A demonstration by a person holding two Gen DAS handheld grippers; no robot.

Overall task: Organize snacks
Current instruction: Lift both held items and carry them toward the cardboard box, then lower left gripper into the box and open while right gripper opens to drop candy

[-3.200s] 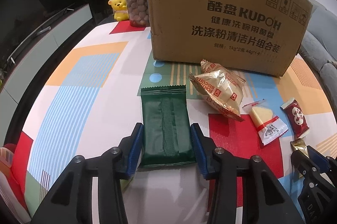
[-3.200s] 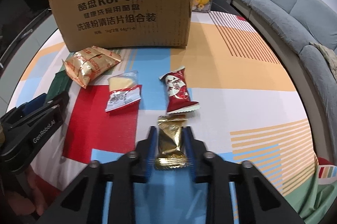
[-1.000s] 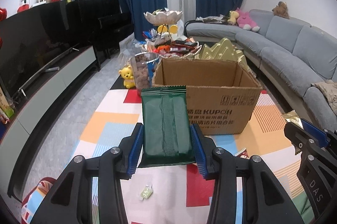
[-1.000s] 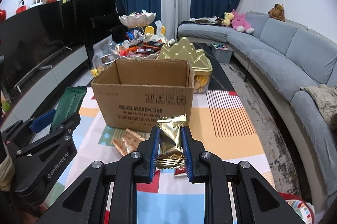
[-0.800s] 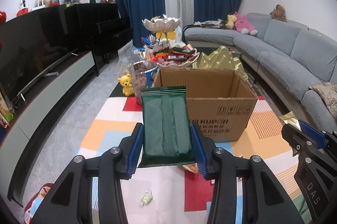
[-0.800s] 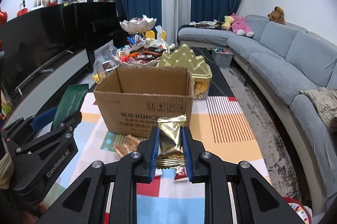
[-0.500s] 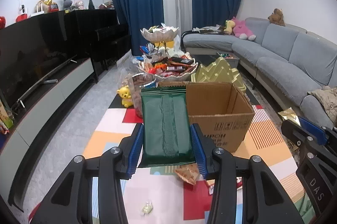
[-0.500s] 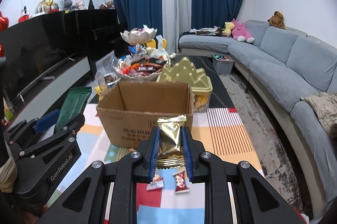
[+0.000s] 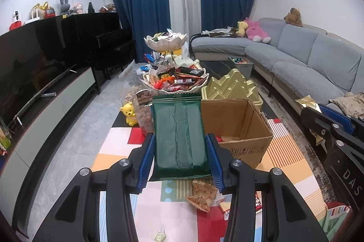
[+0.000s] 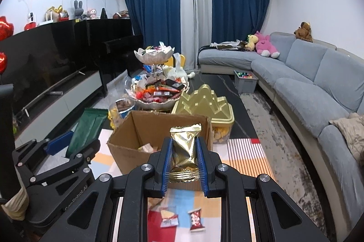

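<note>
Left gripper point(image 9: 180, 160) holds a dark green snack packet point(image 9: 179, 137) upright between its blue pads point(image 9: 145, 160), one pad pressed to each long edge, the packet's serrated top edge standing well above the fingertips. Right gripper point(image 10: 183, 159) is clamped narrow on a gold foil snack point(image 10: 184, 146), the pads squeezing its lower half while its crimped top sticks up clear of the jaws. Both grippers hang above the patterned table point(image 10: 245, 151), with the open cardboard box point(image 10: 136, 142) ahead of and below them; a few wrappers show inside the box. From the left wrist view the green packet hides the box's left wall. Loose on the table below: an orange biscuit bag point(image 9: 200, 194), a white-and-red packet point(image 10: 168, 220) and a small red packet point(image 10: 196, 220). Behind the box stand a gold tin point(image 10: 204, 103) and a tiered candy dish point(image 10: 157, 92).
</note>
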